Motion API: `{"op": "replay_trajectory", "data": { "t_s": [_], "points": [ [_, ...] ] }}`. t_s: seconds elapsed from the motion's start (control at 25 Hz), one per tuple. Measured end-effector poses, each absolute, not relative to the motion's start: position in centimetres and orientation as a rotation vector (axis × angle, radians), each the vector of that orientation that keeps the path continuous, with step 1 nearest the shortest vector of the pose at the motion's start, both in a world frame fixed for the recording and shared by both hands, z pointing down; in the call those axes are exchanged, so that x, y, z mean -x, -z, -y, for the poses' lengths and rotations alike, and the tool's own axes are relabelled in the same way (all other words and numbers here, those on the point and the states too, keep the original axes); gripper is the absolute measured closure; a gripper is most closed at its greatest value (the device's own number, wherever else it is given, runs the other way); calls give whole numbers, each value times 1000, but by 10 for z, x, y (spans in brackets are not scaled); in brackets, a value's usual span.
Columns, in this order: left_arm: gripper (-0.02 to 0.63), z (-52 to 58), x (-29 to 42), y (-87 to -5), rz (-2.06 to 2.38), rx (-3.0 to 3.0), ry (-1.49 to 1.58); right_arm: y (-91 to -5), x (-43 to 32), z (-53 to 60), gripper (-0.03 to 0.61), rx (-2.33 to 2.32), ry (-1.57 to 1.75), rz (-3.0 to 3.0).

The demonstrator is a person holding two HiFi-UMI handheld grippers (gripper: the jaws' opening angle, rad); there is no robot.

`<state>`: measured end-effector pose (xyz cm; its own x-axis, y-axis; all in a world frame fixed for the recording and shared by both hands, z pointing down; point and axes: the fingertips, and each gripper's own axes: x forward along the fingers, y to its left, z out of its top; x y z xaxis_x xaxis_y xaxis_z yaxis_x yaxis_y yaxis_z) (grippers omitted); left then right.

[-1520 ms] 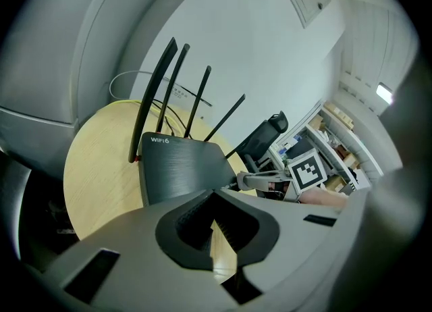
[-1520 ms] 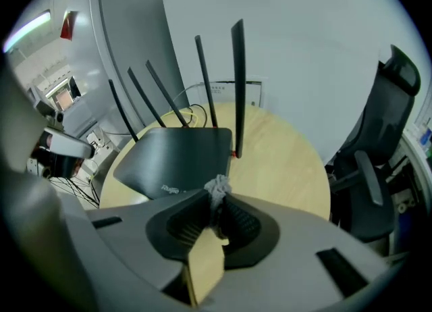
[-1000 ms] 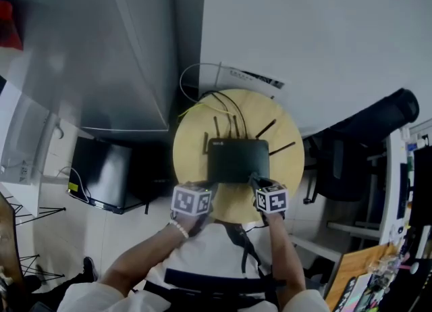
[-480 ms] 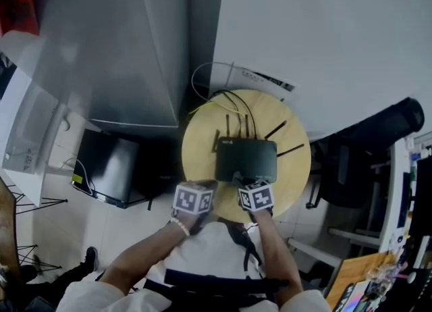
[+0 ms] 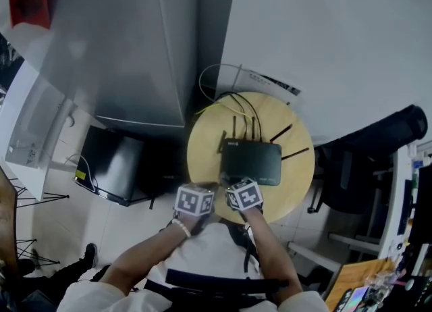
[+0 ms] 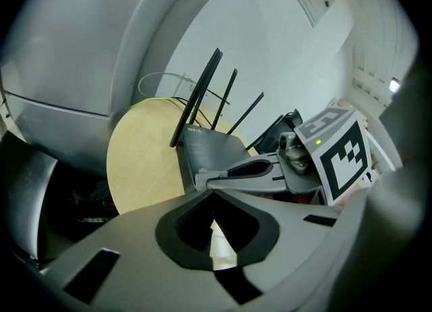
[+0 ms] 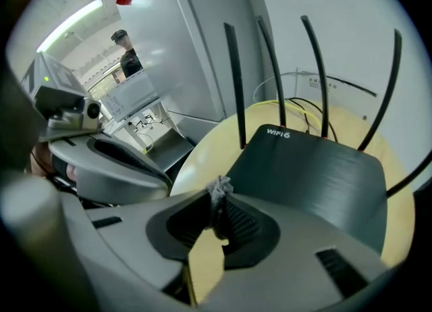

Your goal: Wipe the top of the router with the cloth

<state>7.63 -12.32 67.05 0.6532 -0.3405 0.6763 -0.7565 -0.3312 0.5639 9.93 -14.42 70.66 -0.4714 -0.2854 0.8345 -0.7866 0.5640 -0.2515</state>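
A black router (image 5: pixel 251 162) with several upright antennas lies on a round wooden table (image 5: pixel 206 148). My right gripper (image 5: pixel 228 181) is at the router's near left corner, shut on a small tuft of grey cloth (image 7: pixel 219 188). In the right gripper view the router (image 7: pixel 310 175) lies just ahead and to the right of the jaws. My left gripper (image 5: pixel 206 186) hovers close beside it at the table's near edge, shut with nothing between its jaws. In the left gripper view the router (image 6: pixel 206 152) and the right gripper (image 6: pixel 270 169) show ahead.
Black and yellow cables (image 5: pixel 233 105) run off the table behind the router. A grey cabinet (image 5: pixel 135 47) stands at the left with a black box (image 5: pixel 111 165) on the floor. A black office chair (image 5: pixel 368 145) is at the right. A person (image 7: pixel 125 53) stands far off.
My right gripper has slid left along the router's near edge, from its right part to its left corner, ending close to the left gripper. The left gripper has barely moved.
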Motion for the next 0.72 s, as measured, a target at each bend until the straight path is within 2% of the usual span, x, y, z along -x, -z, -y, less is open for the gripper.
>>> {"op": "replay_trajectory", "data": {
  "t_s": [0.24,0.48,0.72],
  "points": [
    [615,123,-85,-664,831,-1951,-537,-691,-127,148,514,-977,-951,2089],
    [615,122,-128,-653,731,-2015,-546,-674,-224,153,506,-1255,-1066,2089],
    [615,118,-181,-648,634,-2068,-591,-672,-319,157,503,-1444,-1020,2019]
  ]
}}
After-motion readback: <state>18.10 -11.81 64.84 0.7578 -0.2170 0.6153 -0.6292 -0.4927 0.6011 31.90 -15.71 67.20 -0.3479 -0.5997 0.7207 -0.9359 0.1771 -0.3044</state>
